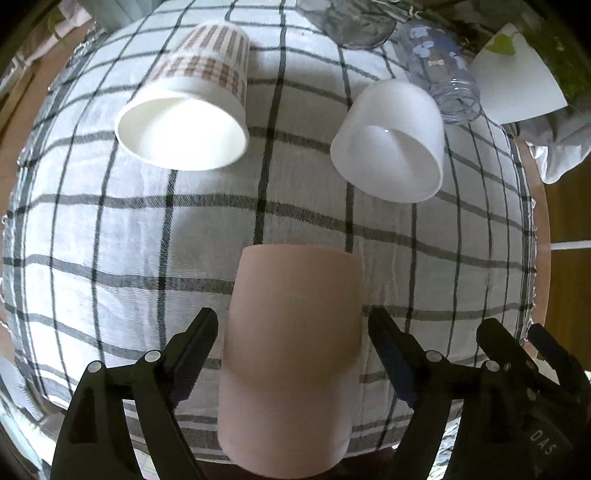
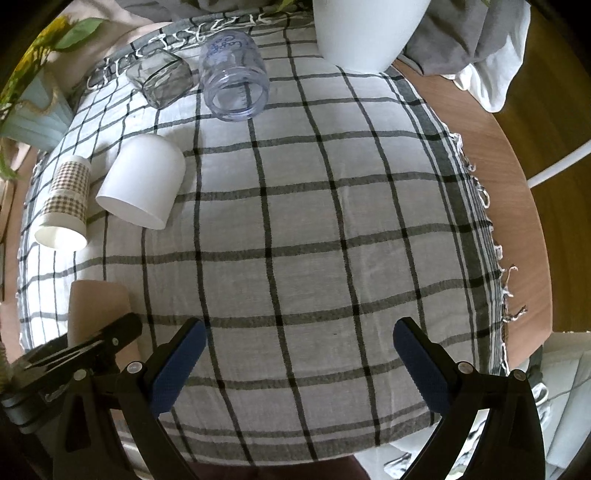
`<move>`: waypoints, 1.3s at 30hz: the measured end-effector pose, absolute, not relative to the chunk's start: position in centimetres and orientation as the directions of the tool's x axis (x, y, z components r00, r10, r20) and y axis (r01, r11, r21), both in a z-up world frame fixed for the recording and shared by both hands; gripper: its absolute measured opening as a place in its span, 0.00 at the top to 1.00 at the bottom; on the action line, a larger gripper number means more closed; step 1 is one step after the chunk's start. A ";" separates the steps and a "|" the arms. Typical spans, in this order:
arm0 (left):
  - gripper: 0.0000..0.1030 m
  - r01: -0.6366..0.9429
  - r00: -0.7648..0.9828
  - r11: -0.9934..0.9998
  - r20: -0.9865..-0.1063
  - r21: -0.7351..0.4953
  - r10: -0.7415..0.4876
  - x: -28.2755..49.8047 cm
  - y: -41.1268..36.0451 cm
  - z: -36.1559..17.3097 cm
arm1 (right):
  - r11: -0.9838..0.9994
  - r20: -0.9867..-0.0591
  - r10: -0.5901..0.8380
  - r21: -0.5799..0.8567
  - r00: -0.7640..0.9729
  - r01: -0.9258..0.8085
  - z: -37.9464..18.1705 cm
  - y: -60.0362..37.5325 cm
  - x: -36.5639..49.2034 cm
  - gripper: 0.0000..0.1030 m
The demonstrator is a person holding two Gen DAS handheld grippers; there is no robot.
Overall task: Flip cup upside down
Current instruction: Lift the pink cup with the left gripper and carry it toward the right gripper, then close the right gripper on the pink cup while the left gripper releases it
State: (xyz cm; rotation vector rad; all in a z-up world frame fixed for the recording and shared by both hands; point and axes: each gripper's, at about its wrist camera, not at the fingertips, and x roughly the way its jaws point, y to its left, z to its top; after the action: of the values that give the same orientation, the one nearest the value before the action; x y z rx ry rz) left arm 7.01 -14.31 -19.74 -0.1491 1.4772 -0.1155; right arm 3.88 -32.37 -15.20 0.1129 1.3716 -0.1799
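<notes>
A pink cup stands bottom-up on the checked cloth, right between the fingers of my left gripper. The jaws are open, with a small gap on each side of the cup. The cup also shows at the lower left of the right wrist view, with the left gripper beside it. My right gripper is open and empty above bare cloth.
A paper cup with a brown check pattern and a white cup lie on their sides beyond the pink cup. A clear plastic jar and a glass jar lie further back. A white pot stands at the far edge.
</notes>
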 end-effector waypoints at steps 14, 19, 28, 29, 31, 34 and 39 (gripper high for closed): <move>0.15 -0.045 0.276 0.999 -0.961 -0.030 -0.016 4.2 -10.0 -14.5 | 0.987 -0.958 -0.037 0.010 0.284 0.162 -10.9 -30.5 3.3 0.01; 0.13 -0.083 0.305 0.996 -0.952 -0.024 0.003 3.3 -7.1 -13.5 | 0.993 -0.949 -0.008 0.030 0.314 0.115 -9.7 -28.0 3.6 0.01; 0.12 -0.128 0.324 0.992 -0.945 0.002 0.044 3.2 -2.6 -13.4 | 0.991 -0.961 0.128 0.135 0.245 0.012 -10.7 -23.4 5.9 0.07; 0.12 -0.132 0.318 0.991 -0.947 0.002 0.044 3.4 -2.3 -13.5 | 0.987 -0.963 0.154 0.161 0.221 0.010 -11.2 -23.0 6.3 0.09; 0.12 -0.140 0.313 0.990 -0.949 -0.005 0.040 3.7 -1.4 -13.9 | 0.979 -0.965 0.200 0.205 0.168 0.015 -12.3 -22.3 7.1 0.12; 0.12 -0.142 0.312 0.990 -0.949 -0.006 0.039 4.2 -0.6 -14.4 | 0.972 -0.968 0.228 0.232 0.099 0.025 -13.8 -21.3 8.2 0.15; 0.12 -0.141 0.303 0.990 -0.953 -0.027 0.018 4.9 0.6 -15.0 | 0.971 -0.972 0.233 0.235 0.036 0.038 -15.5 -20.1 9.7 0.19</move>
State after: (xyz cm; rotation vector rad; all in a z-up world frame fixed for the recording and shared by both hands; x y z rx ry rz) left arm 4.87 0.56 -15.05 -0.1126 1.2591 0.1055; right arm 9.65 -20.10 -15.51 0.2179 1.5314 0.1514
